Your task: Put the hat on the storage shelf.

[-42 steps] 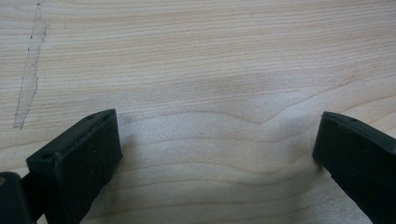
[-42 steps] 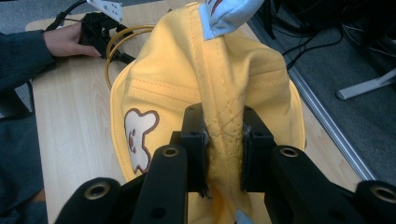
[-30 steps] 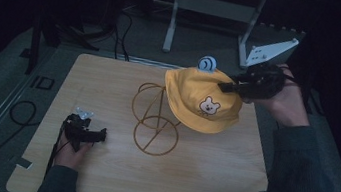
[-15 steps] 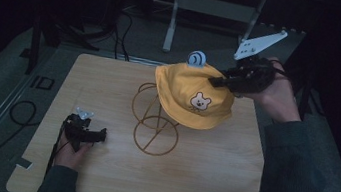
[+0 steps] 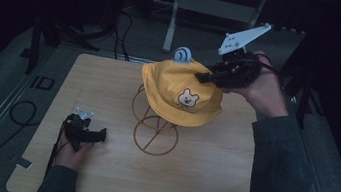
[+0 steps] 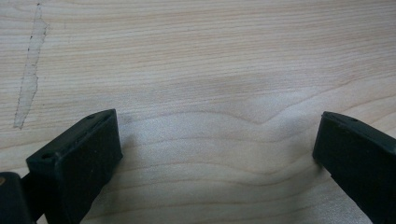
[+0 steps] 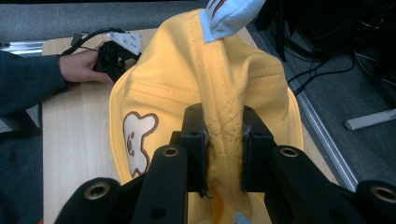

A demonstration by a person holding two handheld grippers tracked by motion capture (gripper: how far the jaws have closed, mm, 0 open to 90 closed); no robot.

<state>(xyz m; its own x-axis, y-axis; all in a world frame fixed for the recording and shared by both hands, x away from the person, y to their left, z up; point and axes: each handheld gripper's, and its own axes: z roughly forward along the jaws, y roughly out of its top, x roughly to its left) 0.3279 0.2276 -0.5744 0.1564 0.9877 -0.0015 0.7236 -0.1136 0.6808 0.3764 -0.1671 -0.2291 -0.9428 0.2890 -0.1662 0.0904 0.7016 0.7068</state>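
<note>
Yellow cloth bear-face hat [image 5: 181, 92] is pinched by right gripper [image 5: 206, 77] above gold wire stand [image 5: 153, 129].
Left gripper [image 6: 217, 154], jaws spread, is rested on the pale wooden surface [image 5: 208, 172].

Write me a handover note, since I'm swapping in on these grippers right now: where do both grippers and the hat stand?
Right gripper: shut on a fold at the crown of the yellow hat, held above the gold wire stand.
Left gripper: open, jaws wide apart, resting low over the wooden table, holding nothing.
Done: hat gripped and brought over the stand.
Left: probably seat the hat on the stand and release; whether it already touches the wire can't be told.
</note>
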